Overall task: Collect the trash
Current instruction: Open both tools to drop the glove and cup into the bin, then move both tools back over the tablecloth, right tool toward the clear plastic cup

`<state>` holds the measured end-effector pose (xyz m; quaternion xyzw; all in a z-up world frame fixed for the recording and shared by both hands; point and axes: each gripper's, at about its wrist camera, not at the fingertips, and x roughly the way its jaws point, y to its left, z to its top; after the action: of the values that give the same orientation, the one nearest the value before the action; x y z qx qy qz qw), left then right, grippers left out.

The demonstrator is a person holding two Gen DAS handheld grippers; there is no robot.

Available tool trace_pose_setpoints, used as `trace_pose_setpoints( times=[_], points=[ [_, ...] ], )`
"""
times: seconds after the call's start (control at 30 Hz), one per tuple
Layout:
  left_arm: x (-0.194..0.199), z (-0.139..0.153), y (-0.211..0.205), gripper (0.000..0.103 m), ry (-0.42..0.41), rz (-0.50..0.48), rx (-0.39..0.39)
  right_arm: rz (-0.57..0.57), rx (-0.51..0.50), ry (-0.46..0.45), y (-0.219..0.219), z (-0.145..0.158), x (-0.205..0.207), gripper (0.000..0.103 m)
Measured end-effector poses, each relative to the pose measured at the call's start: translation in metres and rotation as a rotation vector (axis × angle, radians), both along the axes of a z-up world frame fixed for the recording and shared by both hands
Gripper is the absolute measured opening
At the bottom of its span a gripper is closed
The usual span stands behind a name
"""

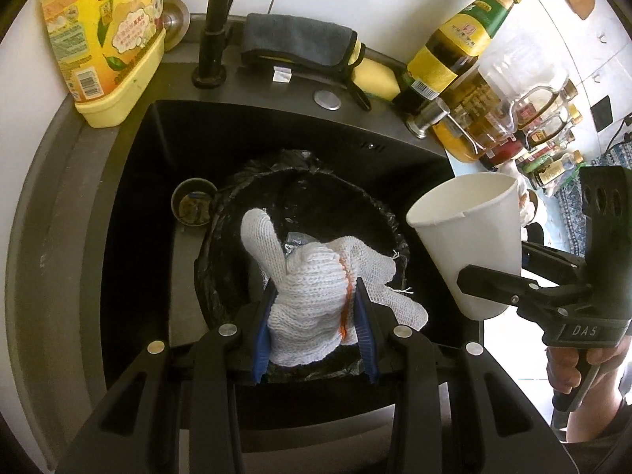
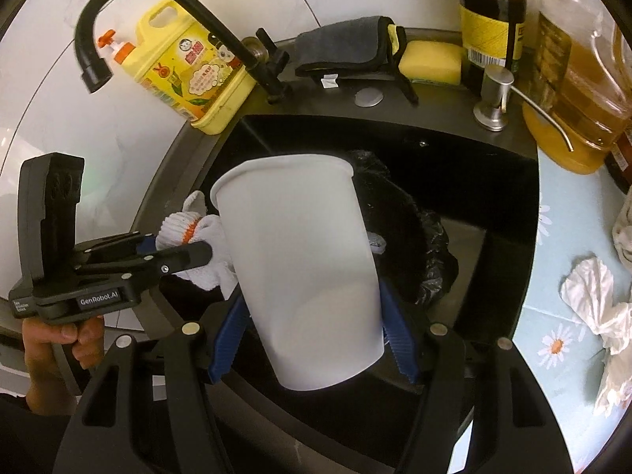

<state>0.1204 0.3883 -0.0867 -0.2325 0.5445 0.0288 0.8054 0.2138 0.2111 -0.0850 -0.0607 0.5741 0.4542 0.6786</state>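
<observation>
Dangling white knit glove (image 1: 312, 296), orange-trimmed cuff, clamped in left tool (image 1: 314, 316)

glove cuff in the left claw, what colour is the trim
Orange, on a white knit glove; clearest in the left wrist view.

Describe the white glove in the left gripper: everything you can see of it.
The glove is white knitted cotton with an orange stitched band by its cuff. It is bunched and limp, pinched between the left gripper's blue pads. One finger sticks up; others splay to the right. It hangs over the bin, which is lined with a black bag and sits in the sink. Only the pads visibly touch it. The right wrist view shows it beside the cup.
</observation>
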Motion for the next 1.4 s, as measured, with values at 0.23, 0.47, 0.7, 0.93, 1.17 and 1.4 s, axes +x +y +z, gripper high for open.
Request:
trace_pose_setpoints(
  times=[0.23, 0.47, 0.7, 0.93, 1.17, 1.4],
  points=[
    [0.011, -0.005, 0.004, 0.037, 0.015, -0.017, 0.001, -0.011, -0.013, 0.018, 0.006, -0.004, 0.01, 0.064],
    [0.017, -0.011, 0.007, 0.065, 0.046, -0.002, -0.016, -0.027, -0.002, 0.046, 0.006, -0.006, 0.019, 0.066],
    [0.012, -0.008, 0.009, 0.065, 0.036, 0.016, -0.016, -0.034, -0.002, 0.038, 0.001, -0.003, 0.019, 0.066],
    [0.003, 0.001, 0.005, 0.065, 0.023, 0.016, -0.005, -0.027, 0.006, 0.02, -0.006, 0.005, 0.009, 0.066],
    [-0.011, 0.008, 0.0, 0.065, 0.019, 0.017, -0.002, -0.036, 0.009, 0.007, -0.018, 0.013, -0.004, 0.066],
    [-0.017, 0.01, -0.009, 0.065, 0.027, 0.01, -0.015, -0.042, -0.007, 0.017, -0.033, 0.014, -0.013, 0.069]
  ],
)
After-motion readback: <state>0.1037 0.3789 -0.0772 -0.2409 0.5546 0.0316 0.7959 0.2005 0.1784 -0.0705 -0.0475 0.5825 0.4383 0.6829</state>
